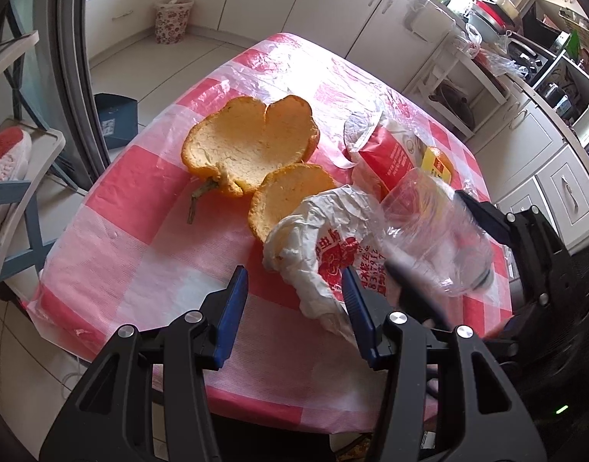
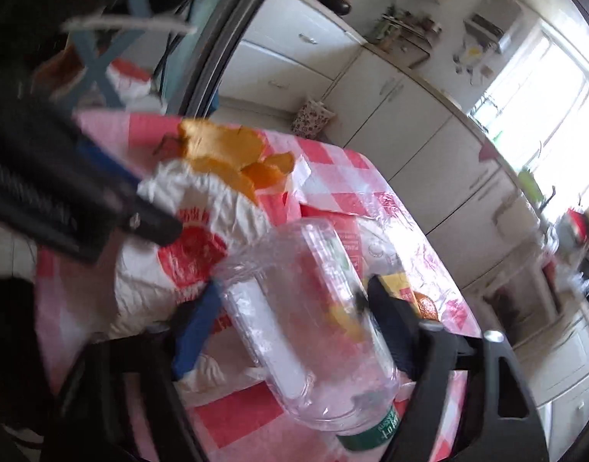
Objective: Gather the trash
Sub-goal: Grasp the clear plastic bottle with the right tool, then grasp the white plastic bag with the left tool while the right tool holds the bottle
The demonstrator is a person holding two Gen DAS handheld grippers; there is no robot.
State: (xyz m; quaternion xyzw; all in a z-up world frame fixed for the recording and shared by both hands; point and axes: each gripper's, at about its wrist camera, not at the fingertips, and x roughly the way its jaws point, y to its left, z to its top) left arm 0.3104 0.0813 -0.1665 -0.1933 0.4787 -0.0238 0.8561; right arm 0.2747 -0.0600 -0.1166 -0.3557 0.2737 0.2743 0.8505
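Observation:
My right gripper (image 2: 294,288) is shut on a crushed clear plastic bottle (image 2: 321,365) with a green label, its fingers pressing on both sides. In the left wrist view the right gripper (image 1: 429,231) holds the bottle (image 1: 440,246) just above the table's right side. My left gripper (image 1: 296,300) stands open over the near edge. Its right pad (image 1: 356,308) is against a crumpled white paper wrapper (image 1: 317,254) with red print; nothing is gripped. Two orange peel pieces (image 1: 252,138) (image 1: 290,196) lie behind the wrapper. A red carton (image 1: 390,158) in clear film lies at the right.
The table has a red-and-white checked cloth (image 1: 140,211) under plastic. A floral bin (image 1: 173,21) and a blue box (image 1: 115,119) stand on the floor beyond it. A blue-and-white chair (image 1: 21,177) is at the left, kitchen cabinets (image 1: 556,169) at the right.

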